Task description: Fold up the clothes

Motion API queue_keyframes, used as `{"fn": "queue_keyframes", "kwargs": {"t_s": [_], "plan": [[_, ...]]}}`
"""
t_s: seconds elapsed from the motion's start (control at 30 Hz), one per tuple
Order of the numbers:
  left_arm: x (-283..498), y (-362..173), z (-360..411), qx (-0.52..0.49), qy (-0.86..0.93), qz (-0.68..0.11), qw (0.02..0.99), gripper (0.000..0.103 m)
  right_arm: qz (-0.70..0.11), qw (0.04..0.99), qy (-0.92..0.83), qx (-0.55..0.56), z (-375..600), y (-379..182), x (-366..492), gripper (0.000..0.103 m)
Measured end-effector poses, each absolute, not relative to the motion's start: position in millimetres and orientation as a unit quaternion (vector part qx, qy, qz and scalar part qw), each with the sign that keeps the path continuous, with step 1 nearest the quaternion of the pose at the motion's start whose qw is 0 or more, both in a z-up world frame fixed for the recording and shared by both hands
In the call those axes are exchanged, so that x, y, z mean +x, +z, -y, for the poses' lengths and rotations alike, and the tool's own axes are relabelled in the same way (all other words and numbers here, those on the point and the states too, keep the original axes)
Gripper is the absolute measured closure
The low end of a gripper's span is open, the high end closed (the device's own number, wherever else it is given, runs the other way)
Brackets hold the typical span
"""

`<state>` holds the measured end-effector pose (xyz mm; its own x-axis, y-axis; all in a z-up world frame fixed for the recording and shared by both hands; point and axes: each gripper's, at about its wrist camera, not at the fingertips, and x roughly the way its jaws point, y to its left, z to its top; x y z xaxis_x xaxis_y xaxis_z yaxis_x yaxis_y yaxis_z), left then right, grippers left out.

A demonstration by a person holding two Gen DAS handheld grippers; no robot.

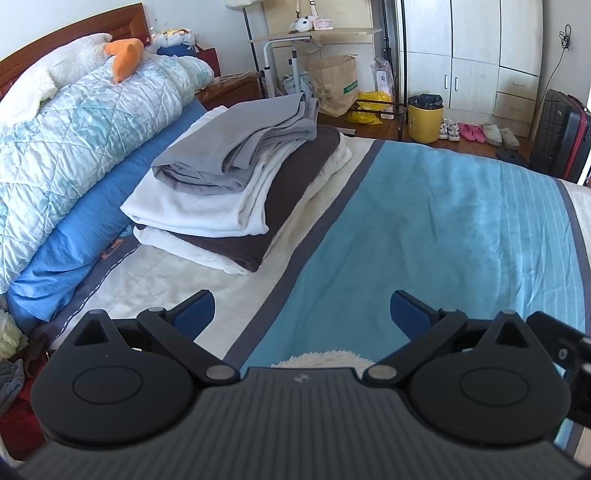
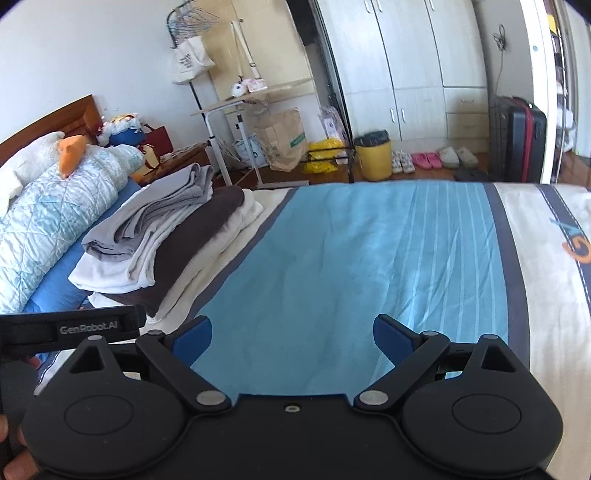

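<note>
A stack of folded clothes [image 1: 236,184] lies on the bed, left of centre: a grey piece on top, white and dark brown ones beneath. The right wrist view shows the same stack [image 2: 162,243] at the left. My left gripper [image 1: 303,314] hovers open over the bedsheet [image 1: 424,229], short of the stack, with nothing between its blue pads. A fluffy white fabric [image 1: 325,360] peeks out just under it. My right gripper [image 2: 291,334] is open as well, above the blue stripe of the bedsheet [image 2: 351,258], to the right of the stack. The left gripper's body [image 2: 66,328] shows at the left edge.
A rolled quilt [image 1: 74,140] and a blue pillow [image 1: 74,236] line the bed's left side. Loose clothes [image 1: 14,362] sit at the lower left. Beyond the bed stand a side table [image 1: 314,35], a paper bag [image 1: 334,85], a yellow bin [image 1: 424,118], shoes, a suitcase [image 1: 561,136] and a wardrobe [image 2: 406,66].
</note>
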<state>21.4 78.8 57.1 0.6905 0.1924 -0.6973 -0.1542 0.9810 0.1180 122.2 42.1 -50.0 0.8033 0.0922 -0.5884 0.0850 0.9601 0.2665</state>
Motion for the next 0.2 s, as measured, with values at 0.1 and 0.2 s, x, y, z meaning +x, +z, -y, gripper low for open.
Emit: {"fn": "queue_keyframes", "kwargs": {"t_s": [0.1, 0.2], "plan": [[22.8, 55.9, -76.7, 0.027, 0.088, -0.387, 0.918, 0.000, -0.317, 0.934, 0.006, 0.162, -39.8, -49.6, 123.2, 0.006], [22.7, 55.3, -72.9, 0.032, 0.082, -0.387, 0.918, 0.000, -0.325, 0.932, 0.003, 0.158, -40.4, -50.5, 125.1, 0.006]]}}
